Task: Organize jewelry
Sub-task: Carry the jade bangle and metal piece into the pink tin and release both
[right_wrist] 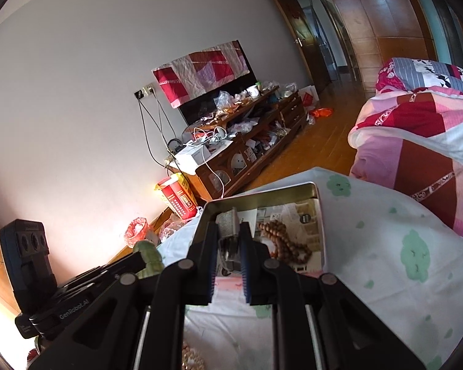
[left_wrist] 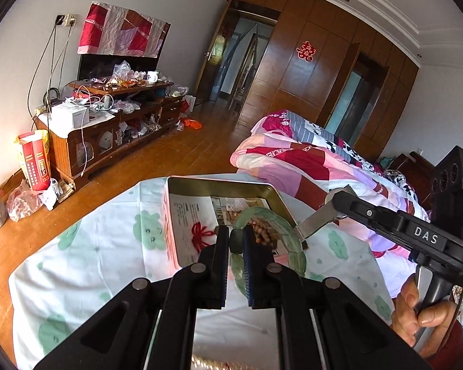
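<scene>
An open metal tin (left_wrist: 271, 191) (right_wrist: 311, 188) lined with printed paper stands on a white cloth with green clouds. Brown wooden beads (left_wrist: 264, 234) (right_wrist: 288, 243) and a red knotted cord (left_wrist: 202, 234) lie in it. My left gripper (left_wrist: 236, 240) is shut on a green jade bracelet (left_wrist: 296, 254) and holds it over the tin's near edge; the bracelet also shows in the right wrist view (right_wrist: 149, 257). My right gripper (right_wrist: 230, 246) is shut on a silver metal watch band (right_wrist: 228, 231) (left_wrist: 316, 223) above the tin.
A cluttered wooden TV cabinet (left_wrist: 108, 129) stands against the far wall, with bags (left_wrist: 34, 160) on the wood floor. A pink patchwork quilt (left_wrist: 308, 160) (right_wrist: 416, 135) lies on the bed at right. Pale beads (right_wrist: 193, 359) lie near the bottom edge.
</scene>
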A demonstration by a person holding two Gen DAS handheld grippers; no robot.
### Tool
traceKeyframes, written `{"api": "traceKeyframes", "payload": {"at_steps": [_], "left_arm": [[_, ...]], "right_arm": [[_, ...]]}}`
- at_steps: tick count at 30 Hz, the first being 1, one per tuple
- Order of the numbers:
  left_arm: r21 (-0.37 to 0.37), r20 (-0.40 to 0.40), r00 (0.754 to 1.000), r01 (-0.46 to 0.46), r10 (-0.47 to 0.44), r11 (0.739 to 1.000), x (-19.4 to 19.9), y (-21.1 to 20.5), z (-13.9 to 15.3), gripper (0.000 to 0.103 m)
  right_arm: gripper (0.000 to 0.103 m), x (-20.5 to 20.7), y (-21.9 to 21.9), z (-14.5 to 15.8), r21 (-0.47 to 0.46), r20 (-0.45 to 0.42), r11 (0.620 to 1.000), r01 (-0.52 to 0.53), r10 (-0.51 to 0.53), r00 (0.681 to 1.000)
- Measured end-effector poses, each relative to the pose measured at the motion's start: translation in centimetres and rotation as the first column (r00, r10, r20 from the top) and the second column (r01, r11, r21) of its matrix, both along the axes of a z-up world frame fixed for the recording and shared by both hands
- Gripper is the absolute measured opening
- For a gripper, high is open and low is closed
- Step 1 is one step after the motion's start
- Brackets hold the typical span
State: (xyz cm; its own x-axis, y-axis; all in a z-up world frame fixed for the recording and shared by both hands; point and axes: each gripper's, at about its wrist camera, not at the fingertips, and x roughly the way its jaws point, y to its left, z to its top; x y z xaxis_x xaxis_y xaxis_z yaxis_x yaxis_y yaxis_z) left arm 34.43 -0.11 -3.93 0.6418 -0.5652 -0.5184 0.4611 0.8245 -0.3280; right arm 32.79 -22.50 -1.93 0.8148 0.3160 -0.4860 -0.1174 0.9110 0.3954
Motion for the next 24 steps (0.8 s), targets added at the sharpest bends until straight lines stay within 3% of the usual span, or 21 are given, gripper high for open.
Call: {"api": "traceKeyframes", "payload": {"at_steps": [14,24], "left_arm": [[0.105,-0.015,0.999,-0.046,0.048,0.993,4.9,-3.3,-1.7,0.008],[0.141,-0.063,0.997,-0.041,0.05,0.989,8.4,-5.1,-3.6,0.008]], "right_arm": [[0.016,3.2,-0.2,-1.2,-0.011,0.029,0.999,0.04,-0.039,0.999],[0.016,7.1,-0.5,-4.1,-0.057,-0.019,0.996,0.073,-0.074,0.997]]}}
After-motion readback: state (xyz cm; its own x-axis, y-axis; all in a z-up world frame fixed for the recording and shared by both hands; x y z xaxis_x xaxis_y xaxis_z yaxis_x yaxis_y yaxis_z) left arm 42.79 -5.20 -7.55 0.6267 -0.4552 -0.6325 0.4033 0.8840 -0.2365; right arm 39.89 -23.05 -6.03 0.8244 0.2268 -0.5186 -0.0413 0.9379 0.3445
